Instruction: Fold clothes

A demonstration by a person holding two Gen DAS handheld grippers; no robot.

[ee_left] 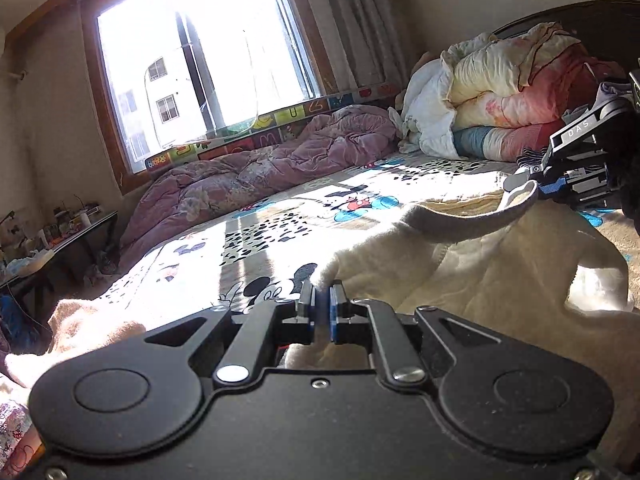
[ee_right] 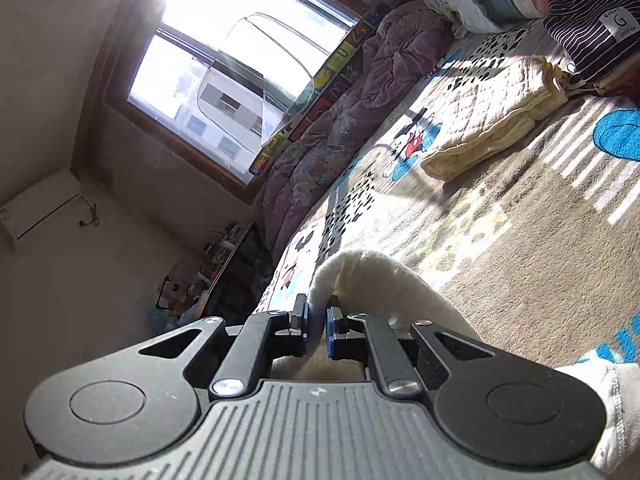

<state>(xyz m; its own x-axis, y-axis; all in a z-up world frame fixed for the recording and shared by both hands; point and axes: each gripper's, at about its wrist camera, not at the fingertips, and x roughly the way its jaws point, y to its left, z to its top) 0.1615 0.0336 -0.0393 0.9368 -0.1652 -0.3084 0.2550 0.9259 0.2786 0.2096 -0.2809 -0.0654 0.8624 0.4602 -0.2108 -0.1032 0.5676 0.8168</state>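
Observation:
A cream fleece garment (ee_left: 480, 276) lies spread over the near part of the bed. My left gripper (ee_left: 322, 294) is shut on a corner of it, with a tuft of cloth poking out past the blue pads. At the right edge of the left wrist view my right gripper (ee_left: 520, 182) pinches another edge of the same garment, lifted off the bed. In the right wrist view my right gripper (ee_right: 318, 308) is shut on a fold of the cream garment (ee_right: 372, 280), which drapes down to the right.
The bed carries a cartoon-print sheet (ee_left: 304, 216). A purple quilt (ee_left: 256, 172) lies along the window side. Piled bedding (ee_left: 500, 88) sits at the headboard. A folded yellow cloth (ee_right: 492, 128) and a striped garment (ee_right: 592, 20) rest on the sheet. A cluttered low table (ee_left: 60, 236) stands left.

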